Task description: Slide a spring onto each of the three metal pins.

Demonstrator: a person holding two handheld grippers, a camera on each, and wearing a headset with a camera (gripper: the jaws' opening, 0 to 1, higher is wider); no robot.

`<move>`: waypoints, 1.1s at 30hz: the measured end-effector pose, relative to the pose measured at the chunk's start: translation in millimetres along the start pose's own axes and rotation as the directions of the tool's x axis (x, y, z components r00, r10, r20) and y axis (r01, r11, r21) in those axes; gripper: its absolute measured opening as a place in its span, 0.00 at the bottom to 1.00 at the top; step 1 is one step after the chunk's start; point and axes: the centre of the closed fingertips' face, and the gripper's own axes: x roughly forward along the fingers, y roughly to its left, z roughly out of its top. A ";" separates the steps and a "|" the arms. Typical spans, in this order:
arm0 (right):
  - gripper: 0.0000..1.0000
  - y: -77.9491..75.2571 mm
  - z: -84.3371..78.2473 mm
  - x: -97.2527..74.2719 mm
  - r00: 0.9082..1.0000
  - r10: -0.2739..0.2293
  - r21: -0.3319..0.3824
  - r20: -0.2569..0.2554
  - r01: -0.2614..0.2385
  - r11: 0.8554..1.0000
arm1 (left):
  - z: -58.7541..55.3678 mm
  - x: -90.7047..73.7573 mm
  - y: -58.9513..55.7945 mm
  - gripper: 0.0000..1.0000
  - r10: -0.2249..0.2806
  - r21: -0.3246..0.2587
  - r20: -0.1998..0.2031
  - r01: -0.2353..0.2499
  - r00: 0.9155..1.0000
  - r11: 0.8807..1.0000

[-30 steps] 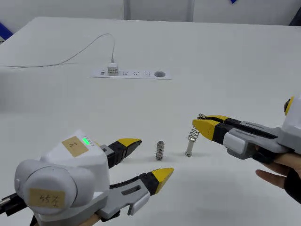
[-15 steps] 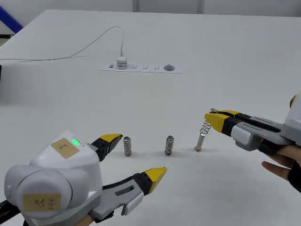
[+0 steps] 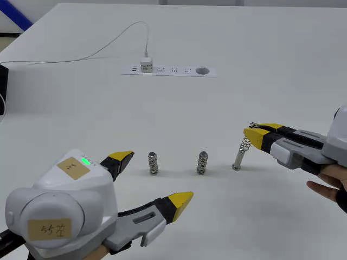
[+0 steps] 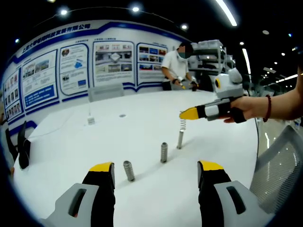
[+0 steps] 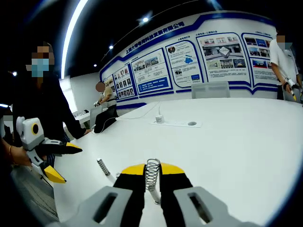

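A spring-sleeved metal pin (image 3: 153,162) and its twin (image 3: 202,162) stand upright. The yellow-tipped right gripper (image 3: 252,130) pinches a silver coil spring (image 3: 245,144) atop a tilted third pin (image 3: 237,160); the yellow-tipped left gripper (image 3: 152,177) gapes.

A demonstration hall or lab showroom is being shown; a curved wall is being lined with blue-trimmed poster panels (image 4: 113,56) under large lettering; a dark ceiling is being lit by spotlights (image 4: 136,8) and a strip light (image 5: 75,23); a broad white table (image 3: 271,81) is being served by a power strip (image 3: 169,70) with a white cable (image 3: 97,51); a person (image 4: 176,66) is being seen standing beside racked equipment (image 4: 213,52).
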 end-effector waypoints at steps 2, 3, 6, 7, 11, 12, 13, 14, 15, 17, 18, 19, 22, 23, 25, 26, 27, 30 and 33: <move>0.11 -0.9 -1.8 0.5 1.000 -0.003 -0.005 -0.004 0.003 1.000 | -0.3 -0.1 0.2 0.73 0.001 0.000 -0.002 -0.001 1.000 1.000; 0.12 -1.5 -1.9 0.6 1.000 -0.005 -0.006 -0.001 0.005 1.000 | -0.3 -0.2 0.2 0.73 0.001 -0.001 -0.001 -0.001 1.000 1.000; 0.12 -3.4 -3.3 1.4 1.000 -0.014 -0.006 -0.003 0.014 1.000 | -0.3 -0.3 1.0 0.73 0.004 -0.004 0.000 -0.004 1.000 1.000; 0.12 -3.8 -3.1 1.6 1.000 -0.016 -0.010 0.000 0.016 1.000 | -0.8 -0.5 2.1 0.73 0.009 0.000 -0.003 -0.009 1.000 1.000; 0.12 -2.2 -4.4 2.2 1.000 -0.013 -0.014 -0.003 0.013 1.000 | -1.7 -0.8 3.0 0.73 0.011 -0.002 -0.005 -0.011 1.000 1.000; 0.12 -1.8 -5.5 2.5 1.000 -0.014 -0.017 -0.007 0.014 1.000 | -2.5 -1.0 3.3 0.73 0.013 -0.002 -0.008 -0.013 1.000 1.000; 0.12 -1.3 -6.0 2.5 1.000 -0.015 -0.020 -0.009 0.014 1.000 | -3.0 -1.1 3.3 0.73 0.013 -0.002 -0.010 -0.013 1.000 1.000; 0.12 -0.6 -6.6 2.7 1.000 -0.015 -0.027 -0.010 0.015 1.000 | -3.5 -1.2 3.1 0.73 0.012 -0.003 -0.012 -0.012 1.000 1.000; 0.12 -0.3 -7.3 2.9 1.000 -0.016 -0.032 -0.013 0.016 0.999 | -3.8 -1.3 3.0 0.73 0.012 -0.005 -0.013 -0.012 1.000 1.000; 0.12 1.1 -9.3 3.4 1.000 -0.017 -0.046 -0.021 0.016 0.999 | -3.4 -1.7 3.2 0.73 0.013 -0.007 -0.010 -0.013 1.000 1.000; 0.12 1.6 -9.9 3.6 1.000 -0.017 -0.050 -0.024 0.016 0.999 | -3.2 -1.7 3.1 0.73 0.012 -0.008 -0.009 -0.012 1.000 1.000; 0.12 2.2 -10.8 3.8 0.999 -0.018 -0.058 -0.028 0.016 0.998 | -3.6 -1.8 3.3 0.73 0.012 -0.009 -0.011 -0.013 1.000 1.000; 0.12 3.5 -10.3 3.8 0.999 -0.023 -0.091 -0.029 0.020 0.996 | -4.2 -1.9 3.7 0.73 0.013 -0.008 -0.013 -0.013 1.000 1.000; 0.12 4.3 -10.4 3.7 0.999 -0.023 -0.102 -0.031 0.020 0.995 | -4.3 -1.9 3.7 0.72 0.013 -0.010 -0.013 -0.014 1.000 1.000; 0.12 4.9 -11.3 3.6 0.999 -0.026 -0.140 -0.041 0.020 0.990 | -4.9 -2.0 3.8 0.72 0.013 -0.008 -0.015 -0.013 1.000 1.000; 0.12 4.9 -12.8 3.5 0.998 -0.029 -0.154 -0.051 0.021 0.988 | -5.5 -2.0 4.0 0.72 0.014 -0.007 -0.018 -0.015 1.000 1.000; 0.12 5.5 -14.0 4.1 0.998 -0.030 -0.165 -0.056 0.020 0.986 | -5.9 -2.0 4.0 0.72 0.014 -0.006 -0.019 -0.014 1.000 1.000; 0.12 6.8 -16.8 4.4 0.998 -0.025 -0.179 -0.066 0.013 0.984 | -6.0 -2.1 3.8 0.72 0.014 -0.007 -0.019 -0.014 1.000 1.000; 0.12 5.5 -20.3 5.6 0.997 -0.027 -0.190 -0.077 0.012 0.982 | -6.8 -2.1 3.8 0.71 0.014 -0.005 -0.024 -0.014 1.000 1.000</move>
